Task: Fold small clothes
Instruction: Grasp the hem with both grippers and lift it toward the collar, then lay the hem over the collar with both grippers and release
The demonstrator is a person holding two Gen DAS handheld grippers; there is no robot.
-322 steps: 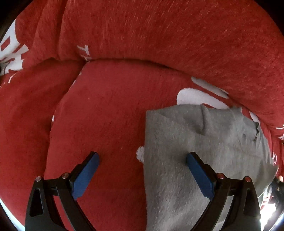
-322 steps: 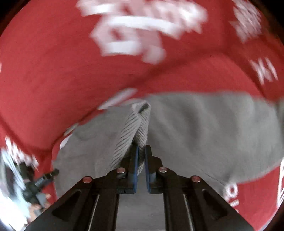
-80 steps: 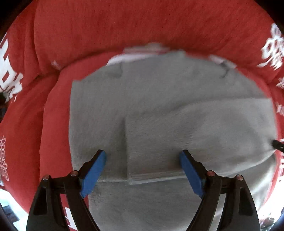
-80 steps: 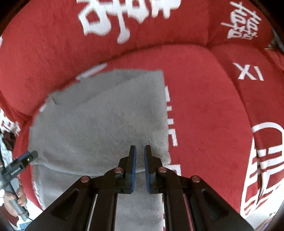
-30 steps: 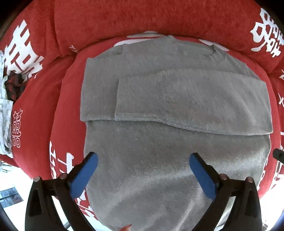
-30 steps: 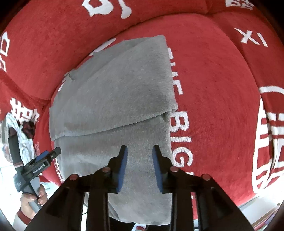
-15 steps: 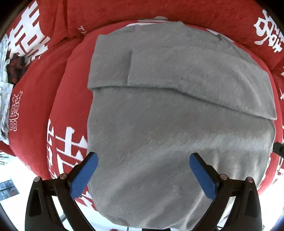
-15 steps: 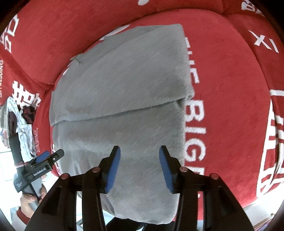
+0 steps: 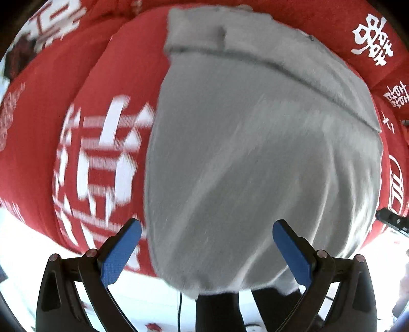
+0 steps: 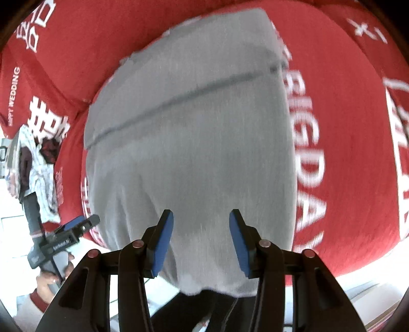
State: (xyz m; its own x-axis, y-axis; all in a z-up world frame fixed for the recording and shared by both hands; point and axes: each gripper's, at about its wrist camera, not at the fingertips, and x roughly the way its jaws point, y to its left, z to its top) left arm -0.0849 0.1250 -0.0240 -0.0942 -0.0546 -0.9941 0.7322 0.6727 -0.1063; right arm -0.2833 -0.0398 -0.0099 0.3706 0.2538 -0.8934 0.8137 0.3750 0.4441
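A grey knit sweater [image 9: 255,143] lies flat on a red sofa seat [image 9: 38,107], sleeves folded across its upper part, its hem hanging over the seat's front edge. It also shows in the right wrist view [image 10: 194,132]. My left gripper [image 9: 207,245] is open and empty, above the sweater's lower left part near the hem. My right gripper [image 10: 201,235] is open and empty, above the lower right part of the sweater near the hem. My left gripper also shows in the right wrist view [image 10: 69,232], at the left.
The red sofa cover [image 10: 345,127] has white printed letters and characters. A pile of other clothes [image 10: 33,163] lies on the seat to the left. The backrest [image 9: 319,23] rises behind the sweater. The floor is bright white below the seat's front edge.
Both grippers have drawn back toward the sweater's hem at the seat's front edge. My right gripper, shut 2.7 s ago, has opened wider.
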